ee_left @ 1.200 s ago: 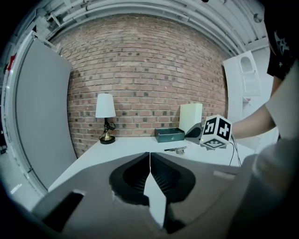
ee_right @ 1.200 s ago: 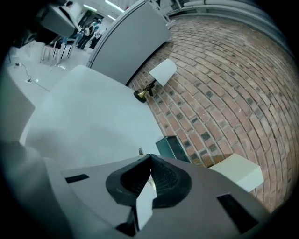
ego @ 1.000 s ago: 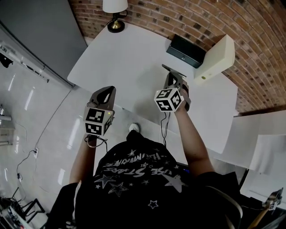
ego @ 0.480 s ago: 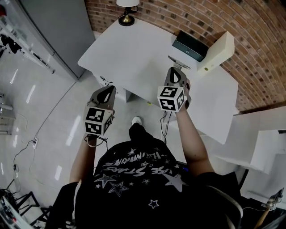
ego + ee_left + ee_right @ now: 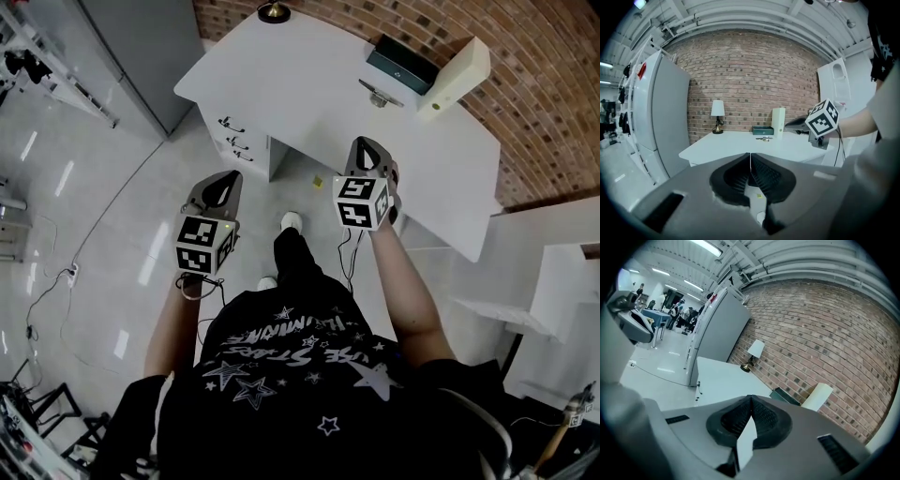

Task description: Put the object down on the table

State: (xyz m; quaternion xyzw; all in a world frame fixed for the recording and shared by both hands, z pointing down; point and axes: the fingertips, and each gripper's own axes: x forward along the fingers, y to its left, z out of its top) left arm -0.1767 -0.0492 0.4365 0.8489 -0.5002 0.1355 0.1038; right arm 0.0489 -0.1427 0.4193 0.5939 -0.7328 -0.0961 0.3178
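Jaws of left tool (image 5: 225, 185) and right tool (image 5: 366, 148) are pressed together; small metal object (image 5: 380, 97) is laid on white bench (image 5: 281, 84), lengthwise beside dark green box (image 5: 401, 64)

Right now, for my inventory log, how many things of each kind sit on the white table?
Table lamp: 1
Dark green box: 1
Cream upright box: 1
Small metal object: 1
Total on the white table: 4
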